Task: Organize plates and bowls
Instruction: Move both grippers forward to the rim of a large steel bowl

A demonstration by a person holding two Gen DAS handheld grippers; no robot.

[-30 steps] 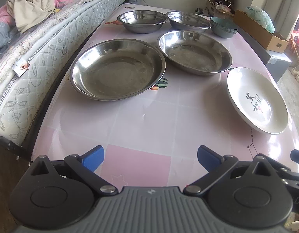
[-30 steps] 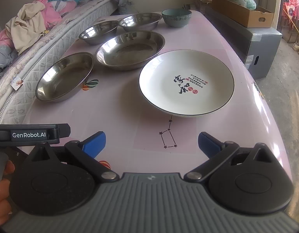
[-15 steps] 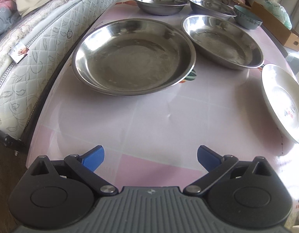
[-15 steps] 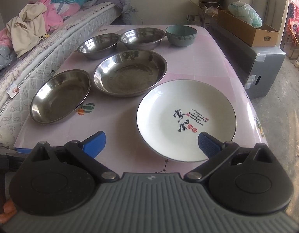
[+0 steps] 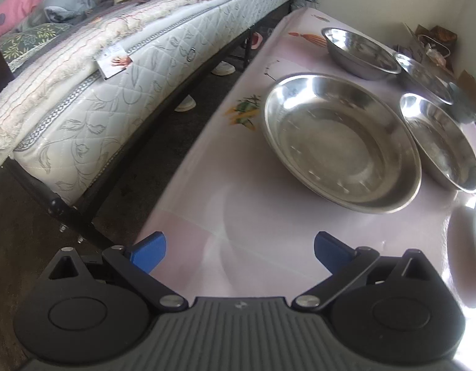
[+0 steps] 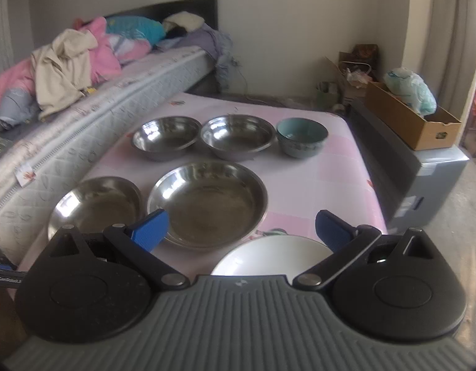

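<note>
1. The nearest steel plate [image 5: 343, 142] lay on the pink tabletop [image 5: 238, 191] ahead of the left tongs [image 5: 239, 249] and to their right, well clear of both blue fingertips [image 5: 148, 249].
2. A second steel plate [image 5: 442, 145] sat just beside it on the right, their rims close together; whether they touched could not be told.
3. In the right wrist view those two plates, the left one [image 6: 95, 205] and the larger-looking middle one [image 6: 207, 204], formed the near row, with the left blue fingertip [image 6: 150, 230] of the right tongs [image 6: 241, 230] overlapping the gap between them in the picture.
4. A white plate [image 6: 269, 255] lay closest to the right tongs, just below and between their tips, partly hidden by the tongs' grey body.
5. The far row held two steel bowls [image 6: 167, 136] [image 6: 238, 136] and a teal bowl [image 6: 301, 136], side by side, well apart from both tongs.
6. Both tongs were spread wide and held nothing.
7. A bed with a quilted mattress [image 5: 114, 86] ran along the tabletop's left side, piled with clothes [image 6: 71, 61].
8. A cardboard box [image 6: 417, 123] rested on a grey cabinet [image 6: 423, 179] to the right of the tabletop.
</note>
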